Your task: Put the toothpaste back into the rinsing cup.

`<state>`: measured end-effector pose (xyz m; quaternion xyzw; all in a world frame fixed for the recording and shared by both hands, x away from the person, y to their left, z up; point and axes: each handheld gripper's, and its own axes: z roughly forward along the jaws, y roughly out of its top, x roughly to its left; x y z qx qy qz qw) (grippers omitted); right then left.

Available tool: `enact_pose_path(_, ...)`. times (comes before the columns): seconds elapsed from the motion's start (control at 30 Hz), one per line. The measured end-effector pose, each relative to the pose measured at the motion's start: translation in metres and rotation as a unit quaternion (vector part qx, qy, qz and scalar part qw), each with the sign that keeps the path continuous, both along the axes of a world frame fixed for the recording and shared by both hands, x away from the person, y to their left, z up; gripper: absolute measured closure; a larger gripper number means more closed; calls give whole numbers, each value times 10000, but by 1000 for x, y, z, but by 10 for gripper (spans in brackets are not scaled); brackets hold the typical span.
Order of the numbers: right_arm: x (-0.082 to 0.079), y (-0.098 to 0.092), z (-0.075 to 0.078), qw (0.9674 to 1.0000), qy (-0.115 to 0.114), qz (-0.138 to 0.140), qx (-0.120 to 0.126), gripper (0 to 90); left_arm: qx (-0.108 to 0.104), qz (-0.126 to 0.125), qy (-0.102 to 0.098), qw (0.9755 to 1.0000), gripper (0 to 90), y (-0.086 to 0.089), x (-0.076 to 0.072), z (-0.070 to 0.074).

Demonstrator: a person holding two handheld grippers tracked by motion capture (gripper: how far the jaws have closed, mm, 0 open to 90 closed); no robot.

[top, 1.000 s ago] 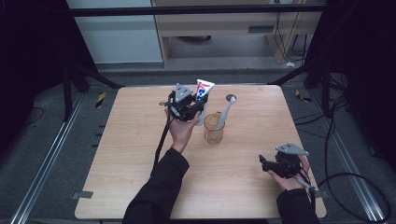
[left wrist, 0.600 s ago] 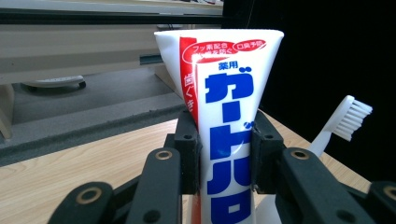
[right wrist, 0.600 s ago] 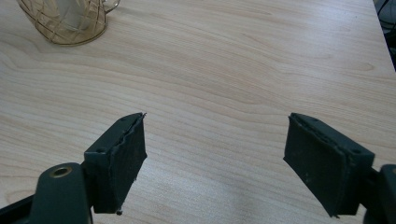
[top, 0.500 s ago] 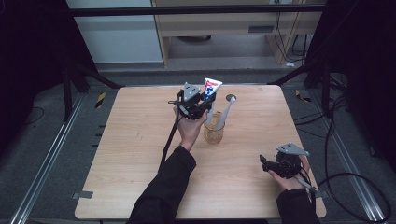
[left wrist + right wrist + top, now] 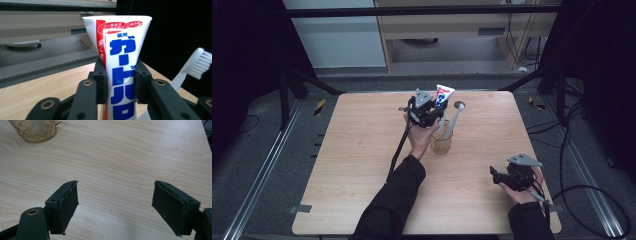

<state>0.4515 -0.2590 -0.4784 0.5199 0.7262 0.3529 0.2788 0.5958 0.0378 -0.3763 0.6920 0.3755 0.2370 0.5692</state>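
Two tools were in use at this moment. The left tool was clamped on a toothpaste tube, with a pad pressing on each side of the tube's body, and the tube stood upright with its flat crimped end on top. In the high view the tube was held in the air at the far middle of the surface, just above and slightly to the left of a wire cup. A white toothbrush already stood in this cup and leaned to the far right; its bristled head was also visible to the right of the tube in the left gripper view.

The right tool rested low at the near right of the surface, well apart from the cup. Its jaws stood wide apart with nothing between them, and only bare wood was seen in the gap. The base of the cup appeared far off at the top left of the right gripper view.

I judge that the work was about halfway: the tube was picked up and brought over the cup, and the toothbrush was inside. What was left, it seems, was to lower the tube into the cup beside the brush and then release it.
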Motion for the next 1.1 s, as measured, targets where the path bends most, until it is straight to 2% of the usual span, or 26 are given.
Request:
enact_pose_path(0.3,0,0,0,10000,-5,5,-6,210,34,-120,38,9999,688,-7,3,-12)
enact_pose_path(0.4,0,0,0,10000,0,16,-18,210,126,-116,72,9998,688,-8,4,-16)
enact_pose_path(0.77,1,2,-1,10000,12,42,-38,211,210,-159,227,9994,682,-5,3,-30)
enact_pose_path(0.87,0,2,-1,10000,32,50,-25,211,195,-171,239,9994,679,-4,1,-31)
enact_pose_path(1.1,0,2,-1,10000,25,50,-40,211,322,-222,271,9989,666,0,-1,-28)
